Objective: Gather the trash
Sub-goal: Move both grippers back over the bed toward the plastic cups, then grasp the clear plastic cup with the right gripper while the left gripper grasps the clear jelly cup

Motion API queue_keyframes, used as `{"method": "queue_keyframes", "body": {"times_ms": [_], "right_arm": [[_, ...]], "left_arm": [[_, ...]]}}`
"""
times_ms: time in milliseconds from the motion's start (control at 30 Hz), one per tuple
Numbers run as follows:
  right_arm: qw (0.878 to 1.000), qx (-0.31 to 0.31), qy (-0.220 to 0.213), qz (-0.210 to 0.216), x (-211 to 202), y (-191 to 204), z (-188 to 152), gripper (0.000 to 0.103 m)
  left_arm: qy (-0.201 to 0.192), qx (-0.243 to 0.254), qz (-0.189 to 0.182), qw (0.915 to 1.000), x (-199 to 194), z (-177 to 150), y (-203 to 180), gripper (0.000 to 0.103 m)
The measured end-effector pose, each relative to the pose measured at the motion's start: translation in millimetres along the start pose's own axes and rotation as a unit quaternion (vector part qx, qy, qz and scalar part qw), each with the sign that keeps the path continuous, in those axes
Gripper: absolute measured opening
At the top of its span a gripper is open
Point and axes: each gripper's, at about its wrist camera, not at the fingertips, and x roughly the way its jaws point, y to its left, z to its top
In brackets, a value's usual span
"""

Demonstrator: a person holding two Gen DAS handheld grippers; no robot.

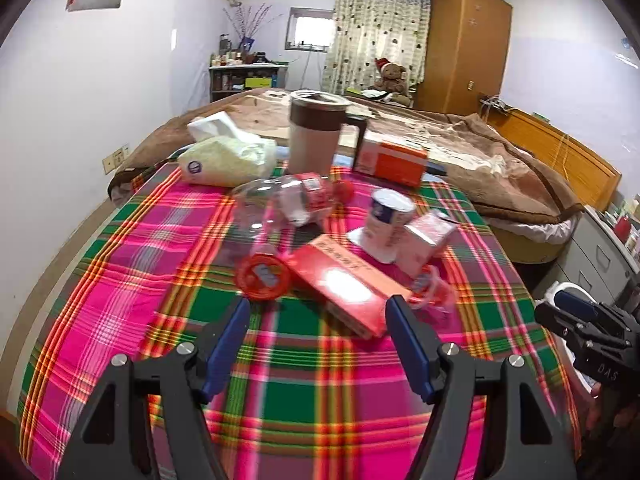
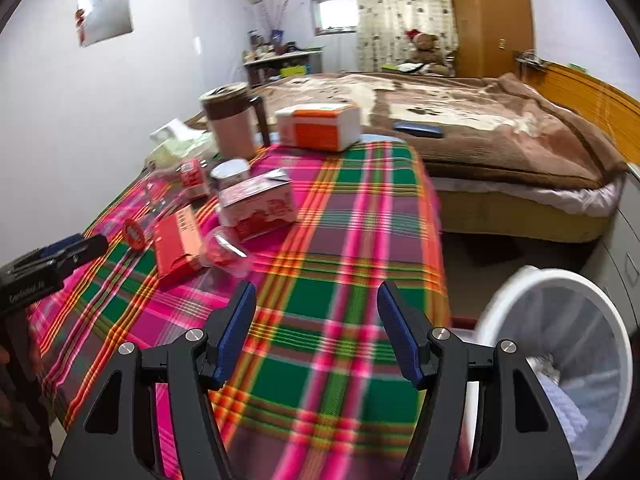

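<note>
A plaid-covered desk (image 1: pixel 304 364) stands beside a bed (image 1: pixel 460 148) in a bedroom. Trash clusters mid-desk: one clear bottle (image 1: pixel 280 204), one red box (image 1: pixel 344 288), one pink carton (image 2: pixel 260 204), one paper cup (image 1: pixel 386 220). A mug (image 1: pixel 316 136) stands far. One white bin (image 2: pixel 560 344) sits right. Both the left tool (image 1: pixel 318 316) and the right tool (image 2: pixel 316 304) gape, empty.

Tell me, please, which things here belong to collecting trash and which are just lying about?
Trash job: empty plastic bottle, red flat box, pink carton, paper cup, white bin.

Lying about: lidded mug, orange-and-white box, tissue pack.
</note>
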Motion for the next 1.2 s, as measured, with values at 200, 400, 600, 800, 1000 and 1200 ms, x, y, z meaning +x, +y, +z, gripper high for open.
{"method": "queue_keyframes", "body": {"times_ms": [200, 400, 600, 800, 1000, 1200], "right_arm": [[0.999, -0.021, 0.026, 0.016, 24.4, 17.1, 6.6, 0.064], [0.998, -0.048, 0.041, 0.028, 42.5, 31.2, 14.8, 0.064], [0.994, -0.073, 0.051, 0.061, 57.9, 41.9, 23.6, 0.064], [0.991, -0.085, 0.064, 0.080, 72.6, 47.2, 26.5, 0.064], [0.988, -0.097, 0.077, 0.090, 81.7, 52.1, 28.7, 0.064], [0.985, -0.103, 0.096, 0.101, 93.8, 58.3, 30.4, 0.064]], "left_arm": [[0.005, -0.018, 0.014, 0.9997, 12.6, 3.6, 25.4, 0.072], [0.014, -0.023, 0.014, 0.9995, 32.0, 15.2, 34.7, 0.072], [0.032, -0.024, 0.008, 0.9992, 55.5, 24.7, 40.2, 0.072], [0.044, -0.022, 0.010, 0.9988, 72.6, 26.5, 43.0, 0.072], [0.055, -0.028, 0.007, 0.9980, 83.4, 27.7, 49.0, 0.072], [0.070, -0.045, 0.000, 0.9965, 94.3, 26.5, 58.6, 0.072]]}}
